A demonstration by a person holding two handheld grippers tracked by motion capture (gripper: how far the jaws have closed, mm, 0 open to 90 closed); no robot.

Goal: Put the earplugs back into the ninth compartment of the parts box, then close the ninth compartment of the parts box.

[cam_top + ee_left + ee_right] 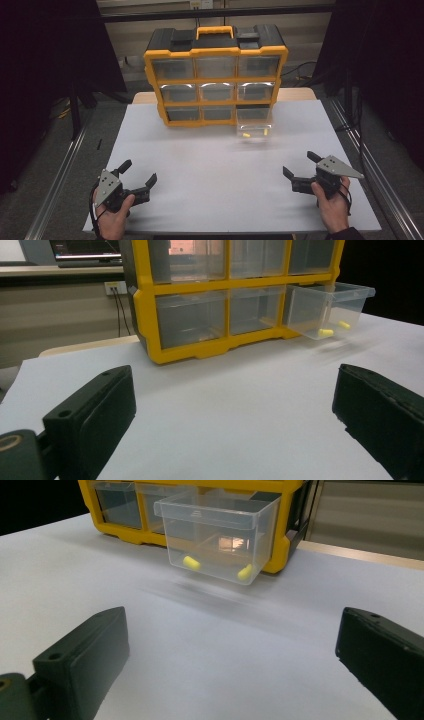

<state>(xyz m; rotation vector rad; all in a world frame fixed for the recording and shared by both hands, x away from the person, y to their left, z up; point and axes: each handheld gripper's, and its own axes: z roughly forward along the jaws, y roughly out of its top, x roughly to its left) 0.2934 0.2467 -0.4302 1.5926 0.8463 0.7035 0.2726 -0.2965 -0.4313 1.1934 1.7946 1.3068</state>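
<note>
Near field. The left gripper (139,175) sits at the lower left of the high view, the right gripper (299,167) at the lower right. Both rest low over the white table sheet (215,170), each held by a hand. Both sets of jaws stand spread wide and hold nothing; each gripper view shows bare sheet between its two black jaws.

Middle field. The sheet between the grippers and the cabinet carries no objects.

Far field. The yellow drawer cabinet (216,75) stands upright at the upper centre of the high view, at the far edge of the sheet. Its lower right clear drawer (255,129) is pulled out toward the person and projects over the sheet. Two small yellow pieces (217,568) lie on the drawer floor, apart from each other. In the right gripper view the drawer lies at upper centre, directly ahead of the jaws; in the left gripper view it lies at the upper right.

Step in hand, as judged: the open drawer is the work item, and the right gripper is the better placed to reach it.

Procedure:
1. Advance the right gripper straight ahead with the jaws spread.
2. Approach the drawer front squarely, so that force runs along the slide and not across it.
3. Keep contact low and centred; an off-centre push is likely to skew the drawer.
4. Steady the cabinet with the left gripper if the cabinet shifts.
</note>
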